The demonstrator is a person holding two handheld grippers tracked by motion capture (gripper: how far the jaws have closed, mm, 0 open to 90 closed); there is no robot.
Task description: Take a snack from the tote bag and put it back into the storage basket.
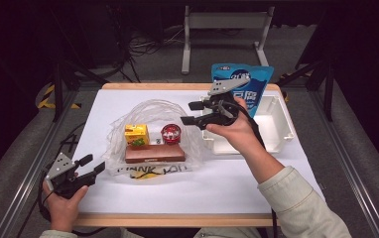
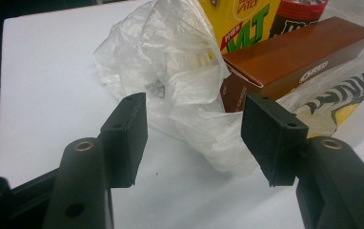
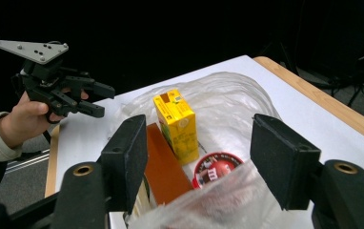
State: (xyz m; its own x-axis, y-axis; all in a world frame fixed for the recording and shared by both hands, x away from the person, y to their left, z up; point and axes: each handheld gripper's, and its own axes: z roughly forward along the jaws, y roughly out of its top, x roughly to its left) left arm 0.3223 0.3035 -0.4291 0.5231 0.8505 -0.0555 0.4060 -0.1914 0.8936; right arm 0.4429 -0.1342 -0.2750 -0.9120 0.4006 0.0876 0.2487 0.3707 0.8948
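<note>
left claw low at near-left worktop edge, released, aimed at clear plastic bag | right claw raised at bag's far-right, released, empty | white worktop; dark room, grey floor

Light: bright, from overhead, on the white desk; the surroundings are near black.
Shadows: soft and short.
Glare: sheen on the clear plastic bag.
Focus: near jaws slightly soft in both gripper views.
Resolution: coarse and grainy in the high view.

Yellow juice carton and red candy tub, tops cut off by the frame edge.
</note>
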